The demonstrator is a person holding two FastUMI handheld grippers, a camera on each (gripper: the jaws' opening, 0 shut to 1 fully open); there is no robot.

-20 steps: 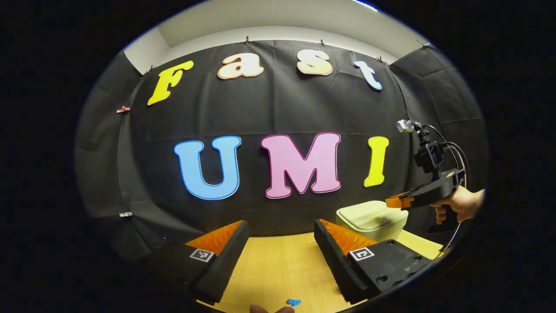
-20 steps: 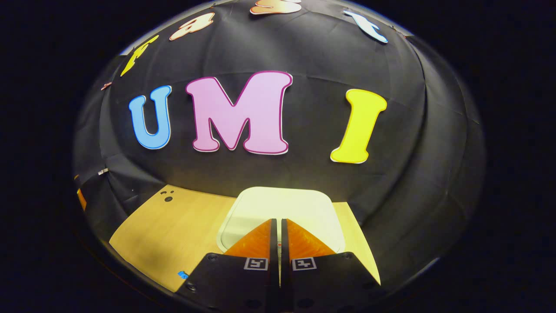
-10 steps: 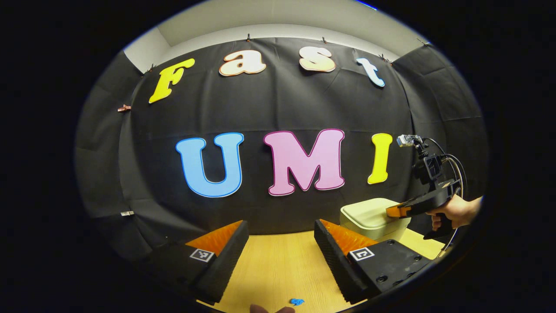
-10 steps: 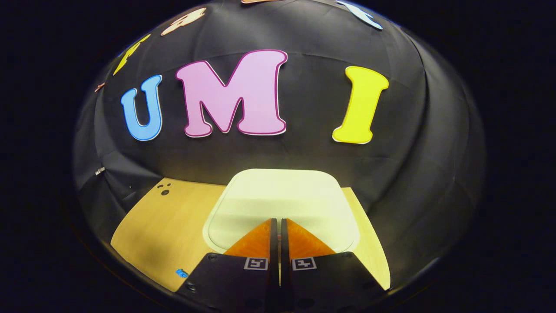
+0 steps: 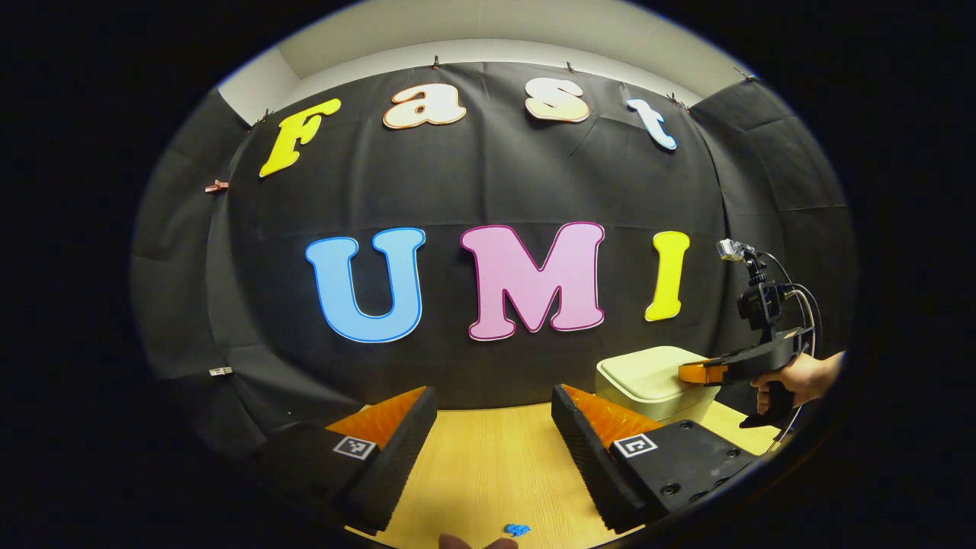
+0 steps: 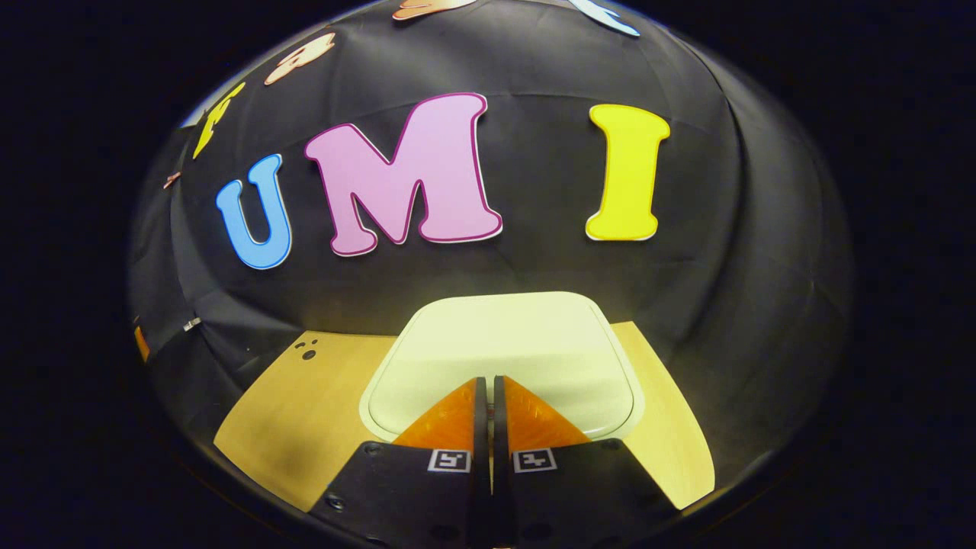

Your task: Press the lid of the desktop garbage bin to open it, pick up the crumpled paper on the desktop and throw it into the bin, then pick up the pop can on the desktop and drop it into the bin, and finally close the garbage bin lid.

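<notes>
right gripper [image 6: 488,379] jaws closed, tips over bin lid [image 6: 503,343]; left gripper [image 5: 494,400] jaws wide, level.

this is looking like a recording booth in a lab or studio, not a home: black cloth [image 5: 496,191] is hanging as the wall, clipped up along its top edge below a plain pale wall [image 5: 488,34], and a bare light-wood desktop [image 5: 488,473] is sitting in front of it.
</notes>
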